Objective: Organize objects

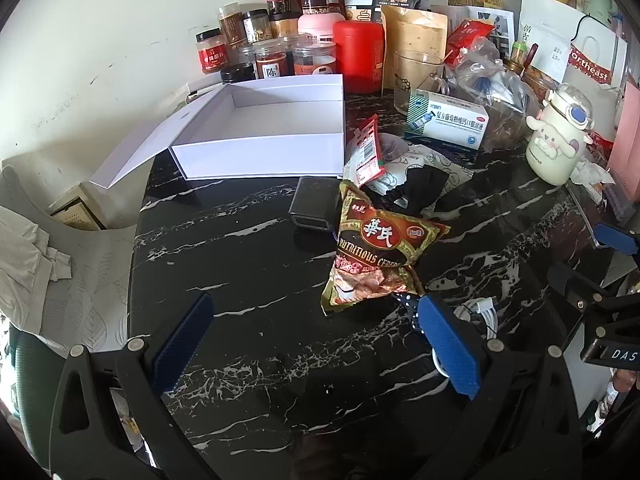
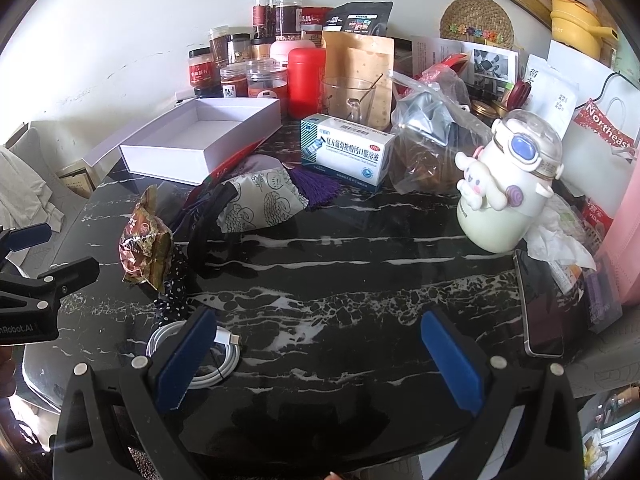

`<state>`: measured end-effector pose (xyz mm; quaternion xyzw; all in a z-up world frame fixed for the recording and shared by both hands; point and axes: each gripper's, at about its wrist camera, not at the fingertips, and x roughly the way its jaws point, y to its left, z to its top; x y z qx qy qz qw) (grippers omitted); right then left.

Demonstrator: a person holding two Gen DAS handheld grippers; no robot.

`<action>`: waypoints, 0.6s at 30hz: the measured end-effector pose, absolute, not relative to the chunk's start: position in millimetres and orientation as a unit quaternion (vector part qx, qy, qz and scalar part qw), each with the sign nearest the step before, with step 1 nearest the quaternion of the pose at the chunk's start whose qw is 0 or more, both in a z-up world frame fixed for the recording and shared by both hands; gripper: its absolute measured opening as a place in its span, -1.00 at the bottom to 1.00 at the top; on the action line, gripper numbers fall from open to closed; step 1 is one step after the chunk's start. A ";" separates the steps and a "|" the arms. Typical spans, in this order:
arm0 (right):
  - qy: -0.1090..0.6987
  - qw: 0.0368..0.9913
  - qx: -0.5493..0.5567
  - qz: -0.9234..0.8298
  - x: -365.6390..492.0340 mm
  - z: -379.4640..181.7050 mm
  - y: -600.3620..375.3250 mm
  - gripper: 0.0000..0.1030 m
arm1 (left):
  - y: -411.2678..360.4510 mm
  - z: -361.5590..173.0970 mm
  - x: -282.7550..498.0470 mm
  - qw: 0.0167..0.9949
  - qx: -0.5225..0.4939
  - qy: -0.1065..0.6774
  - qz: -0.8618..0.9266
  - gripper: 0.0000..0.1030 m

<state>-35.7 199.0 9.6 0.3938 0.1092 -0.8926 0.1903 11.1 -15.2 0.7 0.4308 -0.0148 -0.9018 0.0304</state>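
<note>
- Left gripper (image 1: 316, 344) hovering over the black marble table (image 1: 248, 264), jaws spread wide — nothing sitting between the blue pads.
- Right gripper (image 2: 320, 356) likewise angling down at bare table, jaws spread wide, nothing between them.
- White box (image 1: 256, 136) lying open at 11 o'clock in the left view, lid flap hanging off its left side, inside bare.
- Cereal packet (image 1: 376, 252) lying at 1 o'clock of the left gripper, near its right pad; black case (image 1: 314, 204) just beyond, touching the packet's edge.
- White cable (image 2: 200, 356) coiling behind the right gripper's left pad — at 9 o'clock.
- Medicine box (image 2: 348, 156) sitting at 12 o'clock in the right view; cartoon bottle (image 2: 508, 188) at 2 o'clock; phone (image 2: 540, 304) at 3 o'clock.
</note>
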 end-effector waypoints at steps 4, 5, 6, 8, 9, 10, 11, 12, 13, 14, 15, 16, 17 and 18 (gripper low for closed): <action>0.111 0.192 0.394 -0.892 -34.5 9.9 198.3 0.99 | -15.5 0.6 11.6 0.031 0.431 -0.015 -0.902 0.99; 0.111 0.192 0.393 -0.892 -34.3 9.7 198.2 0.99 | -15.7 0.6 11.4 0.031 0.431 -0.015 -0.902 0.98; 0.111 0.192 0.393 -0.892 -34.0 9.4 197.8 0.99 | -15.7 0.7 11.3 0.031 0.431 -0.015 -0.902 0.98; 0.112 0.193 0.393 -0.892 -33.7 9.5 197.5 0.99 | -16.7 0.5 11.7 0.032 0.431 -0.015 -0.901 0.98; 0.113 0.194 0.393 -0.892 -33.4 9.4 197.2 0.99 | -16.8 -0.3 12.0 0.033 0.432 -0.016 -0.901 0.98; 0.113 0.194 0.393 -0.892 -33.1 9.5 197.0 0.99 | -17.2 -0.9 12.3 0.033 0.432 -0.017 -0.901 0.98; 0.113 0.195 0.393 -0.892 -32.7 9.6 196.9 0.99 | -17.6 -0.9 12.7 0.034 0.433 -0.016 -0.901 0.98; 0.113 0.195 0.392 -0.892 -32.5 9.8 196.9 0.99 | -18.0 -1.2 13.4 0.035 0.432 -0.016 -0.901 0.98; 0.113 0.195 0.392 -0.892 -31.9 10.1 196.8 0.99 | -18.0 -0.7 14.0 0.035 0.432 -0.016 -0.901 0.98; 0.113 0.195 0.392 -0.892 -31.9 10.2 196.8 0.99 | -18.2 -0.5 14.5 0.035 0.432 -0.016 -0.901 0.98; 0.113 0.196 0.392 -0.892 -31.5 10.5 196.8 0.99 | -18.0 -0.5 13.8 0.035 0.432 -0.016 -0.901 0.99; 0.113 0.196 0.391 -0.892 -31.0 10.8 196.7 0.99 | -18.1 -0.5 14.0 0.035 0.432 -0.016 -0.901 0.99; 0.114 0.197 0.391 -0.892 -30.3 11.2 196.6 0.99 | -17.8 0.2 14.7 0.035 0.432 -0.015 -0.901 0.99; 0.114 0.197 0.390 -0.892 -29.6 11.5 196.7 0.99 | -17.8 0.9 15.7 0.035 0.431 -0.015 -0.901 0.98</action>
